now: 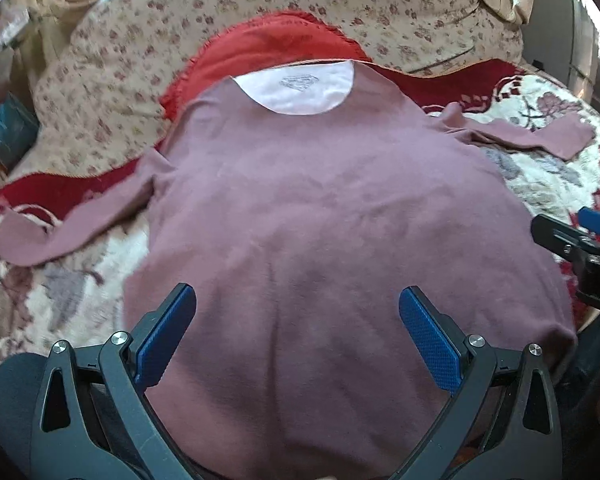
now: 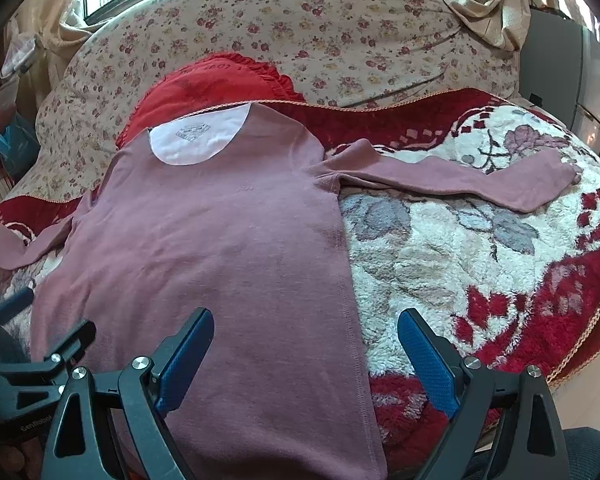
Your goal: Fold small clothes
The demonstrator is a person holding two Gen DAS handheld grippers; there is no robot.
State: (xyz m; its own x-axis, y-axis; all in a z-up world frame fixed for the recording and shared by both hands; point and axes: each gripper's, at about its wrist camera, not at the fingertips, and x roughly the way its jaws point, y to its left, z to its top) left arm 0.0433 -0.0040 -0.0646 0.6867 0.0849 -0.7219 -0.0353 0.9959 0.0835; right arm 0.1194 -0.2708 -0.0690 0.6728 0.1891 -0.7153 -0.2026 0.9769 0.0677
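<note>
I see the mauve shirt (image 1: 300, 208) spread flat on the floral blanket (image 2: 460, 264); my left gripper (image 1: 298, 344) and right gripper (image 2: 306, 356) gape over its hem, holding nothing.

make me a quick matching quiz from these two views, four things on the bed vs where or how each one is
Things:
1. mauve shirt
2. red cushion
3. floral blanket
4. left gripper

States:
A. open, above the shirt's lower body
B. lies under the shirt
C. spread flat, both sleeves out to the sides
D. behind the shirt's collar

Pairs: 1-C, 2-D, 3-B, 4-A
</note>
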